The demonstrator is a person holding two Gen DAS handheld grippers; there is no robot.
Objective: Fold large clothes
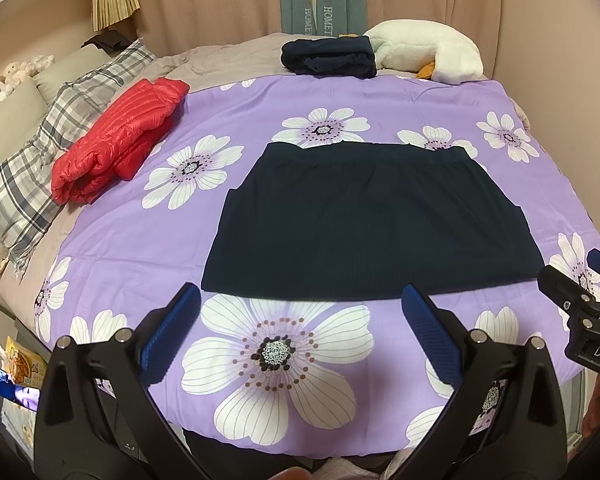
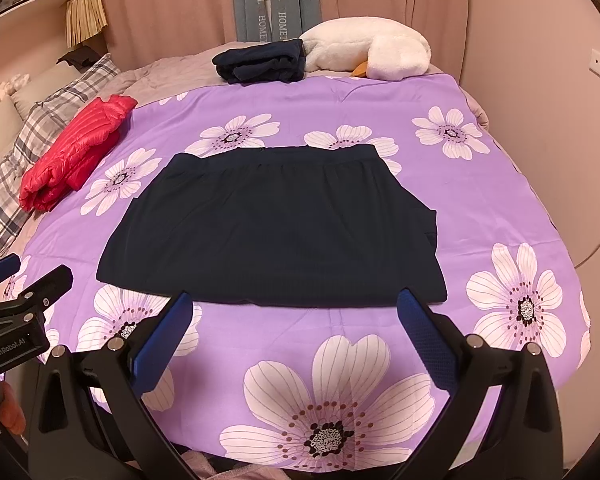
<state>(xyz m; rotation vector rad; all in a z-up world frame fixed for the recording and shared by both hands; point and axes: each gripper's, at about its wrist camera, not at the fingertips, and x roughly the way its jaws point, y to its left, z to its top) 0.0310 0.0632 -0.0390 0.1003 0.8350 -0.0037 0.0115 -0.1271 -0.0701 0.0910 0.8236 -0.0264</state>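
A dark navy skirt (image 1: 364, 220) lies spread flat on the purple flowered bedspread (image 1: 340, 96), waistband at the far side and hem nearest me; it also shows in the right wrist view (image 2: 276, 232). My left gripper (image 1: 300, 300) is open and empty, hovering just before the hem. My right gripper (image 2: 296, 306) is open and empty, also just before the hem. The right gripper's body shows at the right edge of the left wrist view (image 1: 580, 300), and the left gripper's body at the left edge of the right wrist view (image 2: 24, 304).
A folded red down jacket (image 1: 120, 136) lies at the left of the bedspread. A folded dark garment (image 1: 328, 58) and a white plush toy (image 1: 428, 50) sit at the far edge. Plaid pillows (image 1: 40, 152) lie left. Curtains hang behind.
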